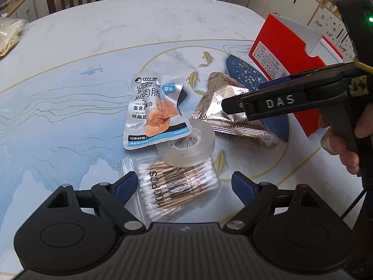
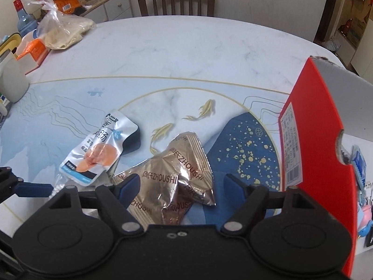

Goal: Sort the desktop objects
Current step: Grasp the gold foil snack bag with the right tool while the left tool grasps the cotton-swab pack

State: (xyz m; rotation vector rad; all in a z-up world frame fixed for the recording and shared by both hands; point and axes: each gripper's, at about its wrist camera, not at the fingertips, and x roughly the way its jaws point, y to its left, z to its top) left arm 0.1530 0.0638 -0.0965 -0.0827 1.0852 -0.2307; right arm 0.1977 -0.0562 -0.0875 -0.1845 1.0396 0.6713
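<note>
Cotton swabs [image 1: 178, 187] in a soft zip bag lie between the spread left claw [image 1: 184, 186], light and easy to pinch mid-bag. Over the crinkly, slippery foil ZHOUSHI pouch [image 2: 172, 182] the right claw [image 2: 179, 189] is spread too; a sealed edge grips best. Both rest on a glossy marble-print table [image 2: 186, 53], red box [image 2: 317, 144] alongside.

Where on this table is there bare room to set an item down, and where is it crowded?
Free: the wide stretch of table between the snack pile and the far chair, and the area left of the sausage pouch. Crowded: the middle, where pouch, tape roll, cotton swab bag and foil packet overlap, up to the red box.
</note>
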